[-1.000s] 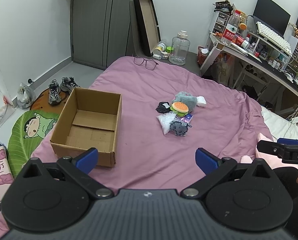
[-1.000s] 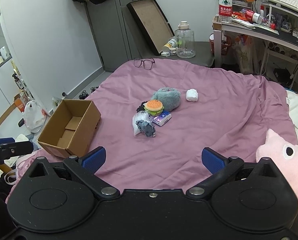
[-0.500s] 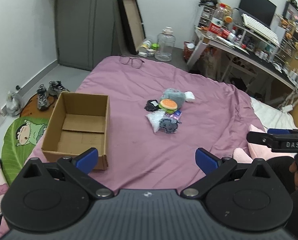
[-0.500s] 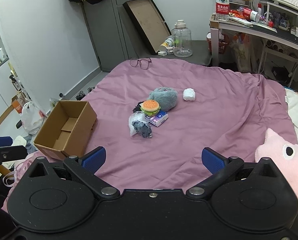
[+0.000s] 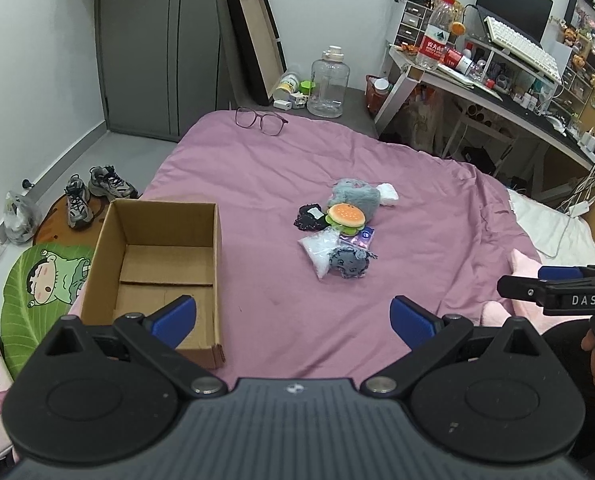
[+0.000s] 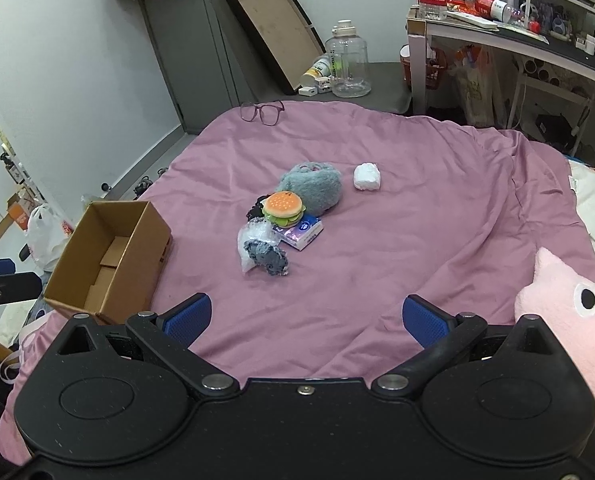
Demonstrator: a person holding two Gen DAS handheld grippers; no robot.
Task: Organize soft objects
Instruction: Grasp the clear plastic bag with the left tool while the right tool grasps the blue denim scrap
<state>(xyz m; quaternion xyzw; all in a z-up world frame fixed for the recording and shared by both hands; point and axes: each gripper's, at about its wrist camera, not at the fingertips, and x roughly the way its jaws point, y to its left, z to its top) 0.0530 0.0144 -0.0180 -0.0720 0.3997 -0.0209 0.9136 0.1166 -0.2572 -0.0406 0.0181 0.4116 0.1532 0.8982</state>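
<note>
Both my claws, left claw [image 5: 293,316] and right claw [image 6: 305,316], gape empty; the tangled soft-toy pile [image 6: 289,216] on the bed could drag neighbours along, missing the brown cardboard box [image 5: 157,264].

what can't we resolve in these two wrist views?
- Black item: the burger plush covers most of it in the right wrist view; type unclear in both.
- Cardboard box: near wall hides part of its floor, right wrist view.
- Pink plush: cut off by the frame edge.
</note>
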